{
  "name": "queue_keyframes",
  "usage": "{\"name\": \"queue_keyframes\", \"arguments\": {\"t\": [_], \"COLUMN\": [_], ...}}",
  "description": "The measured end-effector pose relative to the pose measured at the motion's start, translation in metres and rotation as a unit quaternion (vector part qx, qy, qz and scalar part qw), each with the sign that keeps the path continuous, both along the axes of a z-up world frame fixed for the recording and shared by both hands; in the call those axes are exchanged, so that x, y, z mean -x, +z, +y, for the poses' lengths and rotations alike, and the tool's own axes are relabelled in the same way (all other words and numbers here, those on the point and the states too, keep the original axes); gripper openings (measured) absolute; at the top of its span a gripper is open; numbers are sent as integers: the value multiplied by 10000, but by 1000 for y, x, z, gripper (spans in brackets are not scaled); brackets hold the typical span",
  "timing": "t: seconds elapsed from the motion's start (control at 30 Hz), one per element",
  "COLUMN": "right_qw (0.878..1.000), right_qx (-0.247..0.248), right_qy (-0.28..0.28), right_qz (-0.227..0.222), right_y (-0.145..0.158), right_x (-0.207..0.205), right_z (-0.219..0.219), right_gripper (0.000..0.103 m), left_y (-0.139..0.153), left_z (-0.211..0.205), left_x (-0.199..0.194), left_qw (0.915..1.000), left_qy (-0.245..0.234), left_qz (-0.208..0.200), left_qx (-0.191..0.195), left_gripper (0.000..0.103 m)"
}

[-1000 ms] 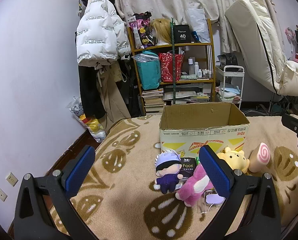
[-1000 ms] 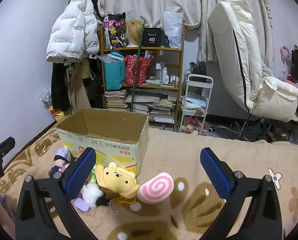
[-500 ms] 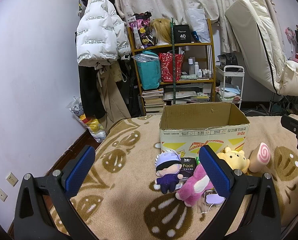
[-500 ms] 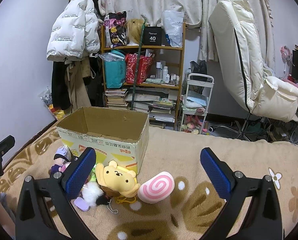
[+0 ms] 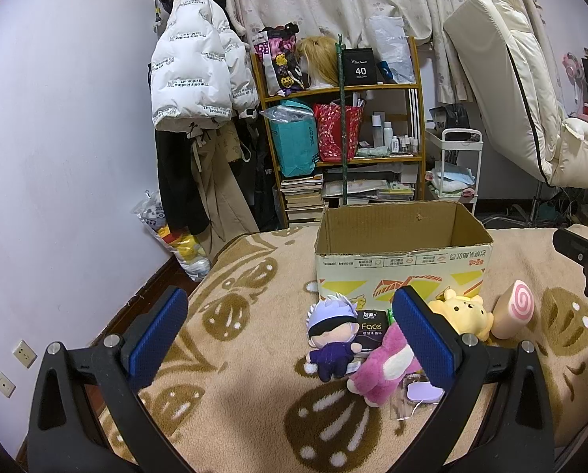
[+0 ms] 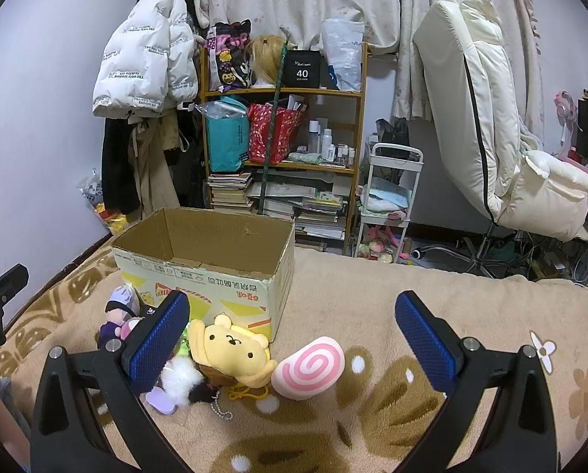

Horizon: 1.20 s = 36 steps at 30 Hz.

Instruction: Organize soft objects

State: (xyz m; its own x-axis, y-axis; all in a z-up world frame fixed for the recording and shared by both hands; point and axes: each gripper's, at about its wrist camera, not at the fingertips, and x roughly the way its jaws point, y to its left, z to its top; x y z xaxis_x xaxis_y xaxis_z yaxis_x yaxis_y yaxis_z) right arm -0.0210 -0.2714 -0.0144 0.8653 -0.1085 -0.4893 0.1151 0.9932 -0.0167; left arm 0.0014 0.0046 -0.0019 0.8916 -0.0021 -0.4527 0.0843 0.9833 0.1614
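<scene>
A: Status? Left gripper (image 5: 290,339), right gripper (image 6: 292,341): both wide, empty. Step: none begun.

B: Plush toys (image 6: 230,349) lower left, before the cardboard box (image 6: 215,276). Next, likely: descend, pinch one.

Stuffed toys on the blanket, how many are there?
4, all in front of the box: a doll, a pink plush, a yellow bear and a swirl roll. Smaller ones may be hidden.
</scene>
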Motion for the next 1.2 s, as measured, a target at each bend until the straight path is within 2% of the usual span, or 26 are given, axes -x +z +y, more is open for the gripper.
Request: {"name": "queue_keyframes", "arguments": {"t": [1.2], "right_qw": [10000], "right_qx": [5], "right_qy": [-6], "right_qz": [31], "right_y": [-6], "right_x": [1], "right_z": [2], "right_gripper": [103], "left_y": [-4], "left_z": [0], "left_x": [0], "left_qw": [10000], "left_qy": [14], "left_qz": [30], "left_qx": [-22], "left_gripper": [102]}}
